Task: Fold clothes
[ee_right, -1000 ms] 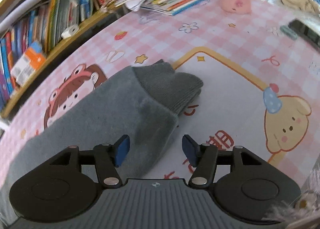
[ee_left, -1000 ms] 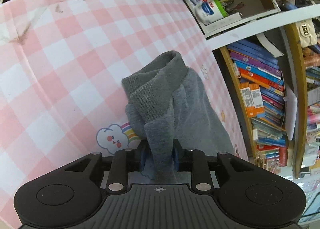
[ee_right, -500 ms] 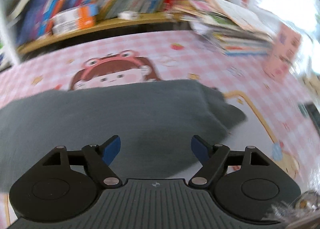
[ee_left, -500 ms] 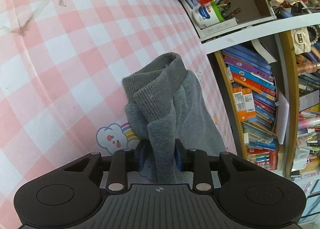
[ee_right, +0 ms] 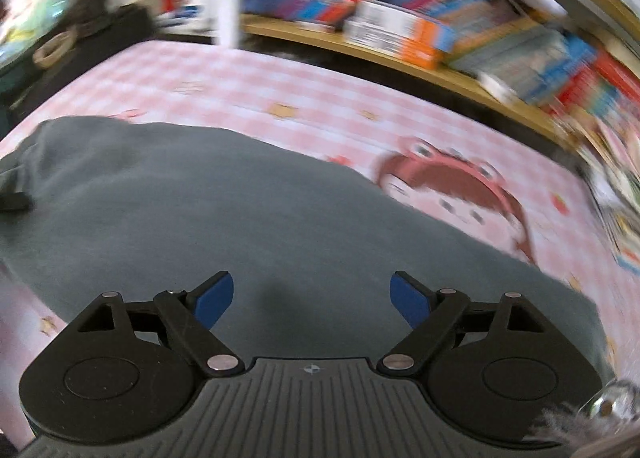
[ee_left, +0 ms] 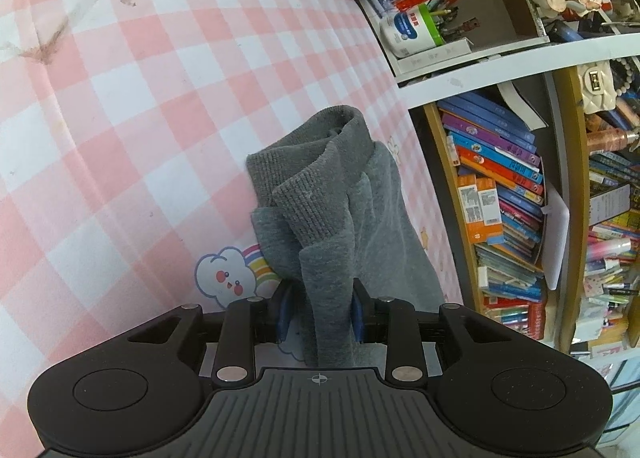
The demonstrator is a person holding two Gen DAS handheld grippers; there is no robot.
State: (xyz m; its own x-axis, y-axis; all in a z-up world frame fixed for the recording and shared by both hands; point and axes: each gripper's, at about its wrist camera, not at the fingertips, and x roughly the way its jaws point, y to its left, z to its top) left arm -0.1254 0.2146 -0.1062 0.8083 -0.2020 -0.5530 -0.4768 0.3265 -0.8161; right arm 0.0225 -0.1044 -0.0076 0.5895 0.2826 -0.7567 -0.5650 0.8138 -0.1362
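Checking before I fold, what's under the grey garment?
The grey garment lies on the pink checked mat, its cloud print showing beside it; whatever lies beneath is covered.

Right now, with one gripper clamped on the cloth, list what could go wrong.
1. The left gripper pinches only a narrow bunch of the grey garment; a pull could slip it free.
2. The right gripper is open over flat cloth, and its view is blurred, so a grab now may miss the edge.
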